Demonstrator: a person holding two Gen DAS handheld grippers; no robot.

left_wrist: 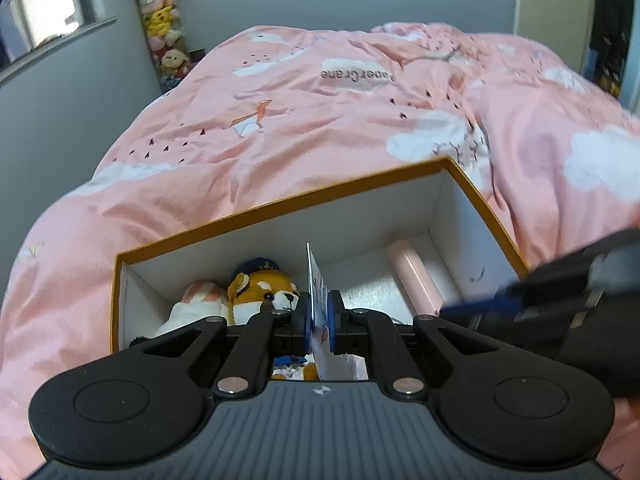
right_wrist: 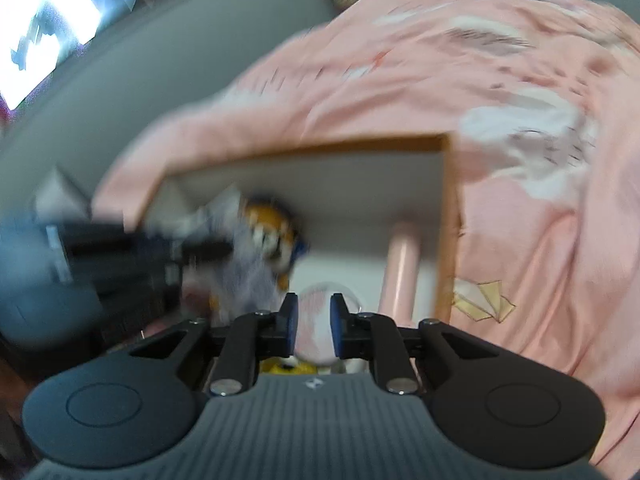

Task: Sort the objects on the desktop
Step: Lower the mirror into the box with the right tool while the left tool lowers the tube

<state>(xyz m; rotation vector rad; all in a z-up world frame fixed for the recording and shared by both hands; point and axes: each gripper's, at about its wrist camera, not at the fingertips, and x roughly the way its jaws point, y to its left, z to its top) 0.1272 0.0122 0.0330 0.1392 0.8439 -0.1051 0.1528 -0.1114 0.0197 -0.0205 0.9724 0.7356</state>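
An orange-rimmed box (left_wrist: 280,204) with white walls sits on a pink duvet. A red panda plush (left_wrist: 262,290) in a sailor cap, a white and pink plush (left_wrist: 196,304) and a pink cylinder (left_wrist: 414,276) lie inside. My left gripper (left_wrist: 320,314) is shut on a thin white card (left_wrist: 318,280) with blue print, held edge-on over the box. My right gripper (right_wrist: 314,320) hangs over the box (right_wrist: 446,216) with its jaws narrowly apart. A round pink and white disc (right_wrist: 314,332) lies beneath them, wider than the gap. The right wrist view is blurred.
The pink duvet (left_wrist: 340,120) surrounds the box on every side. A tall clear holder of plush toys (left_wrist: 164,28) stands against the grey wall at the back left. The right gripper's body (left_wrist: 560,292) crosses the box's right corner.
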